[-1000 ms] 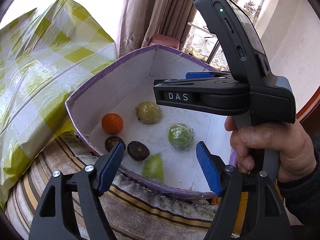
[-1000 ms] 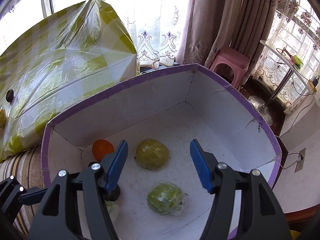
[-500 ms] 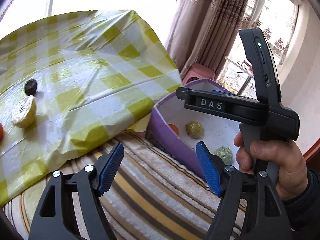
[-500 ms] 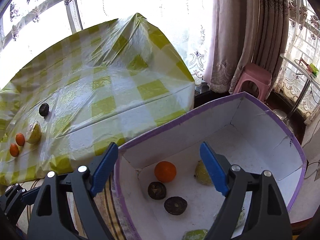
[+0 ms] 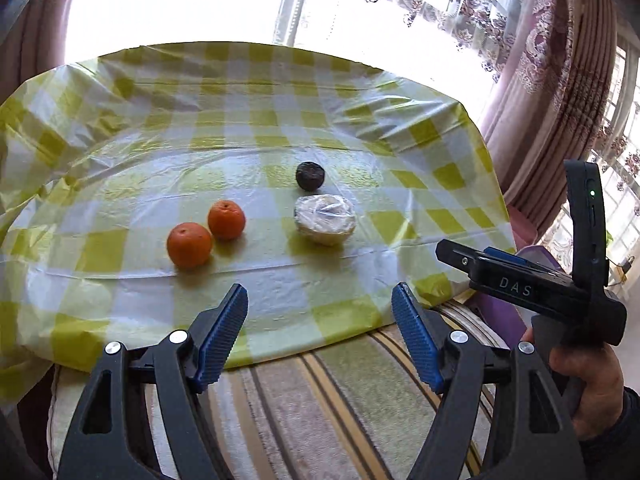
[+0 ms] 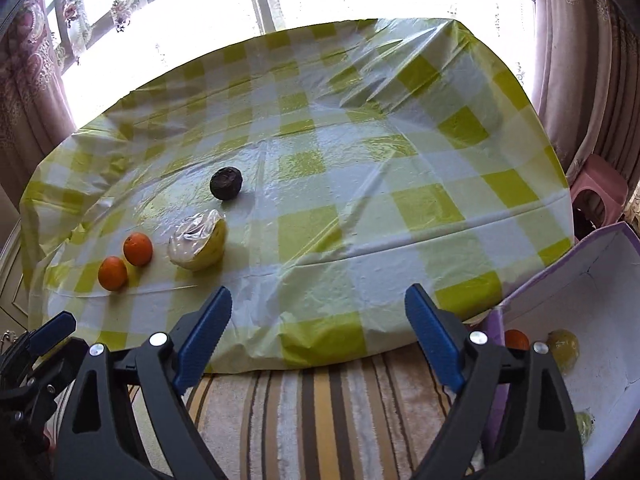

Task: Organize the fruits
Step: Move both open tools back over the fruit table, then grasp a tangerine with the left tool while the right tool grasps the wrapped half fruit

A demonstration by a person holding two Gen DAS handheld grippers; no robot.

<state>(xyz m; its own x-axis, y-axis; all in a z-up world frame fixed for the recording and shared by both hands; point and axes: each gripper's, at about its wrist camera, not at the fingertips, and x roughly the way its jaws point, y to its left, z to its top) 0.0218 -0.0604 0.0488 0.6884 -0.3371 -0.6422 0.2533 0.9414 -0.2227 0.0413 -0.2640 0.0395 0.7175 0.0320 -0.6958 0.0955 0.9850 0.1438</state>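
- Now that both claws have swung off the box (image 6: 600, 280), left claw (image 5: 320, 336) and right claw (image 6: 318, 336) hang spread and empty.
- Ahead of them on the table (image 5: 360, 120): two oranges (image 5: 189, 245), a wrapped fruit (image 5: 325, 219), a dark fruit (image 5: 310, 176).
- Likely a fresh pick begins.

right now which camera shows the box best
The right wrist view: the box shows its open white inside and purple rim, with an orange and wrapped fruit in it. The left wrist view shows only a purple sliver of it behind the right gripper.
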